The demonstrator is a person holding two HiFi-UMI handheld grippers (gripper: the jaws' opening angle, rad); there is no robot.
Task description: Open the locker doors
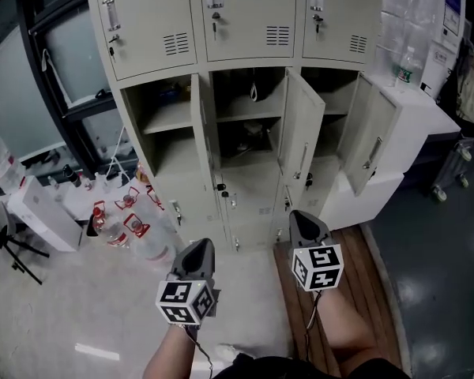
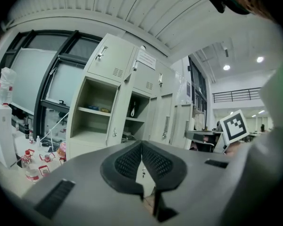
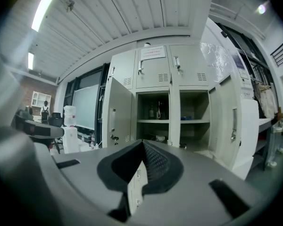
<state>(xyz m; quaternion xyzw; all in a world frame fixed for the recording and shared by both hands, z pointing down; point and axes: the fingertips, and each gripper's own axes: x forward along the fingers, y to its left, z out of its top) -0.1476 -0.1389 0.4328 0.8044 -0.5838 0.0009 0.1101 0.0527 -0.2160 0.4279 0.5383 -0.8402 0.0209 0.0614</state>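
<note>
Both claws are shut tight with nothing between them. The left claw (image 1: 198, 249) and right claw (image 1: 299, 216) hang low in front of the lockers (image 1: 131, 126), touching nothing. The three middle doors (image 1: 301, 131) stand open. The top row (image 1: 150, 22) is shut, and the bottom row (image 1: 249, 205) seems shut too.
</note>
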